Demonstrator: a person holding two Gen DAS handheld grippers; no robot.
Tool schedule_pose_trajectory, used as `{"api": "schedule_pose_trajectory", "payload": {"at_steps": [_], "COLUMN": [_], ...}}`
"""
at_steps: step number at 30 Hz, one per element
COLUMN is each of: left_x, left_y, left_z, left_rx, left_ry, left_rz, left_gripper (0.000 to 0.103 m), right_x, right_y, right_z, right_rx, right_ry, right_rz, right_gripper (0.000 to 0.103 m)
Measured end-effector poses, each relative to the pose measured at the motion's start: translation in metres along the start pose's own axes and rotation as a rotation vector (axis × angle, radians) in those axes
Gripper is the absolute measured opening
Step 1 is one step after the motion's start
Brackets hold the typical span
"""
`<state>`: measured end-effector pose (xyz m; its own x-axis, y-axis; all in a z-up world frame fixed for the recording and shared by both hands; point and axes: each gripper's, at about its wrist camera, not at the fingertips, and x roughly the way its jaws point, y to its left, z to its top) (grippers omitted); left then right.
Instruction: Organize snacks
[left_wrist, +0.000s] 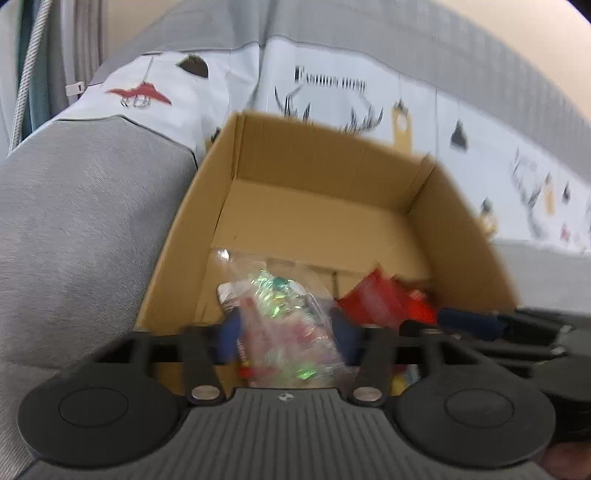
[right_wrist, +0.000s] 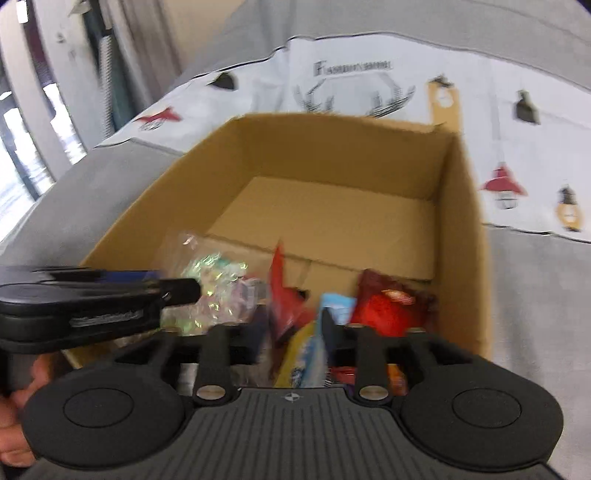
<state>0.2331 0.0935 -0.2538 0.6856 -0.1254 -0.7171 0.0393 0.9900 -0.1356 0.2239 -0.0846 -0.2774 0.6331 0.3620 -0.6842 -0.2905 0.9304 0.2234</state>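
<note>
- Left wrist view: we look down into an open cardboard box (left_wrist: 461, 206) standing on a grey sofa (left_wrist: 74, 221), with a white printed cushion cover (left_wrist: 332, 74) behind it.
- Our left gripper (left_wrist: 286, 341) has its blue-padded fingers (left_wrist: 227, 338) apart – a clear snack bag (left_wrist: 288, 325) with shiny wrappers lies between them, but blur keeps us from telling whether the pads touch it.
- A red packet (left_wrist: 380, 299) lies in the box just right of the bag, and the right gripper (left_wrist: 476, 325) reaches in from the right edge.
- Right wrist view: the same box (right_wrist: 461, 221) holds the red packet (right_wrist: 384, 306), a light blue packet (right_wrist: 336, 306) and the clear snack bag (right_wrist: 210, 280) at the near end – the far floor is bare.
- Our right gripper (right_wrist: 291, 332) has its fingers apart over a yellow and blue packet (right_wrist: 303, 354); contact is unclear.
</note>
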Motion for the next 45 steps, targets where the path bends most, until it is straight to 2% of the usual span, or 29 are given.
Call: {"api": "schedule_pose_trajectory", "payload": {"at_steps": [3,4,5,6,8,10,12,15,17,19,21,25,32,45], "left_x": [-0.041,-0.061,-0.074,-0.094,-0.128,-0.161,-0.195,-0.237,-0.259,-0.278,-0.291,-0.311,-0.331,-0.335], "left_y": [-0.012,-0.018,-0.024,-0.033,-0.055,-0.075,-0.095,-0.118,-0.128,-0.141,-0.149,-0.155,-0.164,-0.164], "left_z": [0.013,0.017,0.020,0.022,0.022,0.018,0.012,0.002,-0.004,-0.013,-0.018,-0.029,-0.034,-0.031], "left_rx": [0.002,0.008,0.017,0.025,0.056,0.072,0.069,0.076,0.061,0.077,0.078,0.086,0.110,0.128], "left_ry": [-0.064,-0.087,-0.096,-0.104,-0.101,-0.113,-0.142,-0.152,-0.143,-0.134,-0.097,-0.082,-0.080,-0.057], "left_rz": [0.007,-0.014,-0.031,-0.036,-0.003,0.050,0.125,0.162,0.169,0.203,0.216,0.219,0.231,0.247], "left_gripper": [0.086,0.089,0.091,0.099,0.103,0.103,0.103,0.103,0.103,0.103,0.103,0.103,0.103,0.103], "right_x": [-0.023,-0.034,-0.046,-0.062,-0.098,-0.139,-0.171,-0.217,-0.245,-0.268,-0.285,-0.310,-0.329,-0.334], "right_y": [0.001,0.002,0.002,0.004,0.008,0.014,0.022,0.031,0.036,0.041,0.047,0.054,0.059,0.060], "right_z": [0.001,0.001,0.003,0.004,0.008,0.010,0.009,0.001,-0.007,-0.015,-0.023,-0.035,-0.043,-0.043], "right_rx": [-0.039,-0.037,-0.026,-0.008,0.040,0.082,0.079,0.100,0.130,0.135,0.141,0.145,0.183,0.195], "right_ry": [-0.022,-0.022,-0.031,-0.049,-0.083,-0.130,-0.141,-0.146,-0.144,-0.132,-0.105,-0.077,-0.074,-0.065], "right_rz": [-0.065,-0.075,-0.073,-0.068,-0.050,-0.029,-0.051,-0.091,-0.147,-0.188,-0.230,-0.268,-0.258,-0.244], "right_gripper": [0.043,0.043,0.043,0.043,0.045,0.058,0.080,0.092,0.099,0.099,0.102,0.102,0.102,0.102]}}
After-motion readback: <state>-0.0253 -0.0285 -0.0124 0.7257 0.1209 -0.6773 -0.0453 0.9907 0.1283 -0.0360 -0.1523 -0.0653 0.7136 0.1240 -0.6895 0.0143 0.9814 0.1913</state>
